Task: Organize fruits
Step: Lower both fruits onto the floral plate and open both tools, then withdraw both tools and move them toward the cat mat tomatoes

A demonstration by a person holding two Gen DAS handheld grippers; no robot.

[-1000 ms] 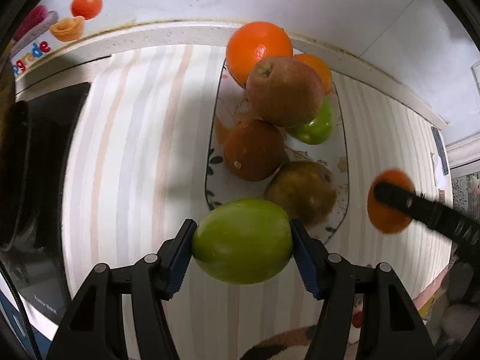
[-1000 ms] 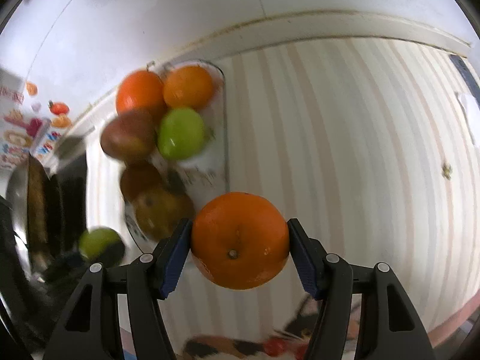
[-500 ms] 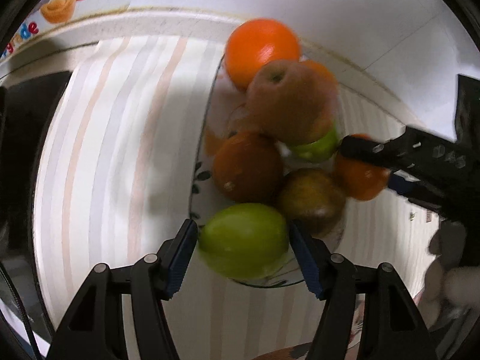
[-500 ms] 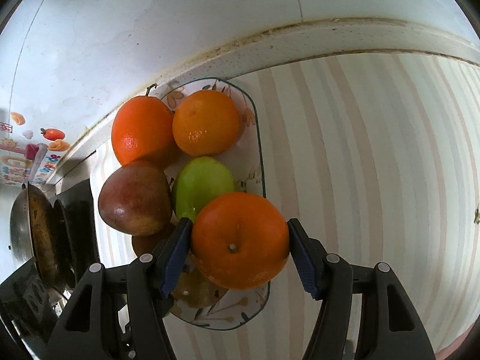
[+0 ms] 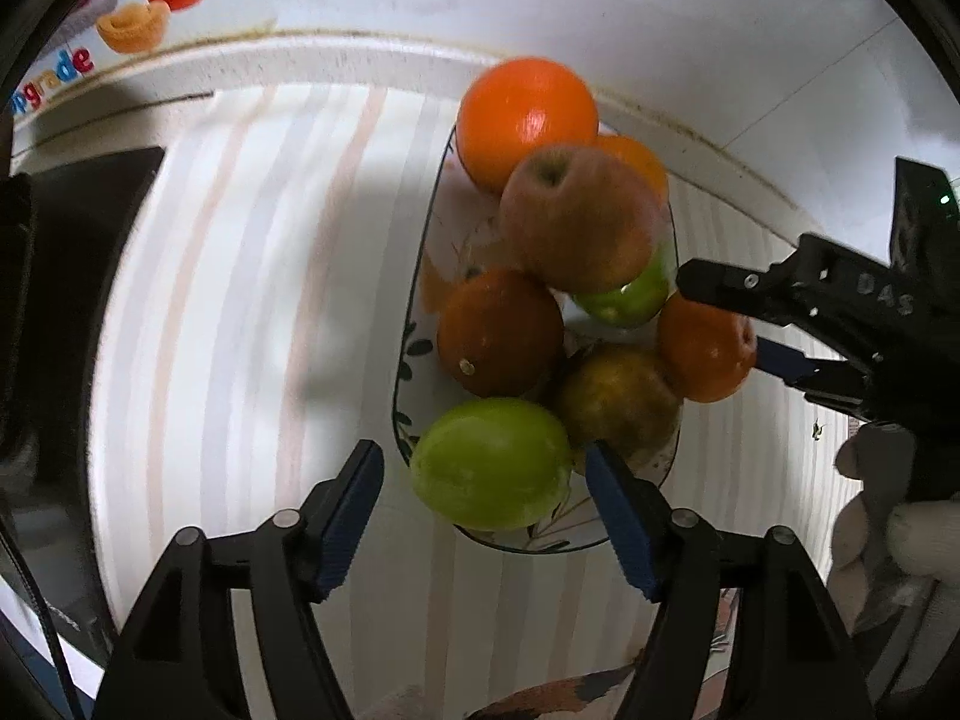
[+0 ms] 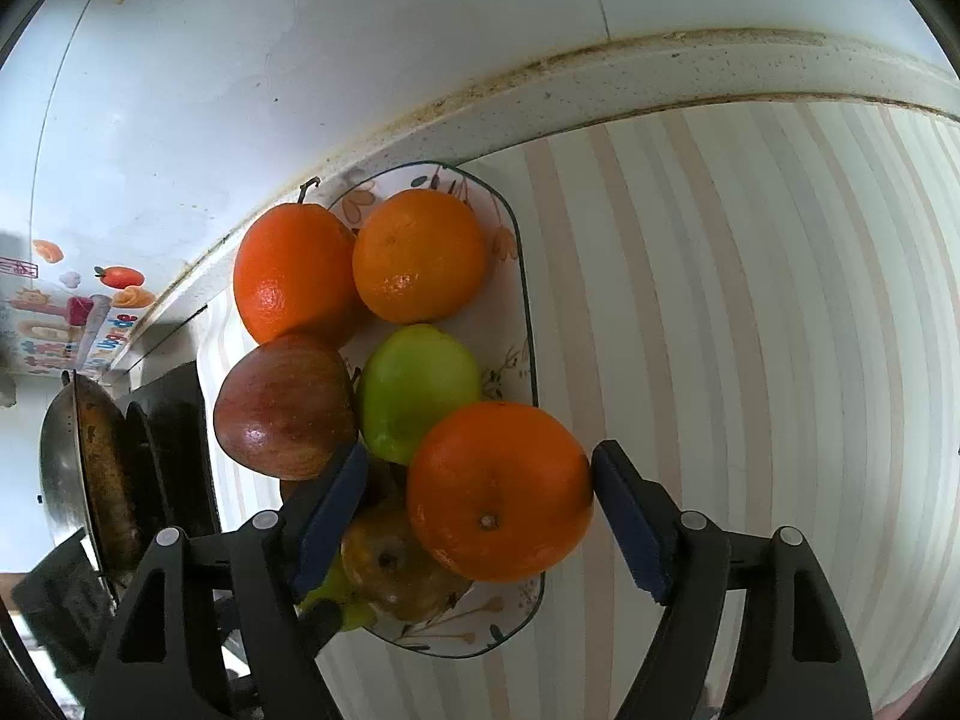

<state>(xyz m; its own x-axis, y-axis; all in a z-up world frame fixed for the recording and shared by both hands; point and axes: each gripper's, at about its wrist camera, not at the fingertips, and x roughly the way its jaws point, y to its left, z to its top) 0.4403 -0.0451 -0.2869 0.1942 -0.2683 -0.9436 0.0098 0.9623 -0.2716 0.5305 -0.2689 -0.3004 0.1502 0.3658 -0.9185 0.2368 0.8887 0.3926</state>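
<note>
On the plate, almost all the fruit is piled up.

Over the near end of the plate (image 5: 414, 276), the left gripper (image 5: 483, 474) has its fingers spread wide, with gaps on both sides of the green apple (image 5: 492, 462), which looks set down. At the plate's edge, the right gripper (image 6: 480, 489) is spread too, with a gap on one side of the orange (image 6: 498, 489). No fruit shows on the striped cloth (image 6: 750, 330), so I think the job is nearly done.

Fruits (image 6: 414, 384) piled on plate (image 6: 516, 276); wok (image 6: 90, 468) left of it.
</note>
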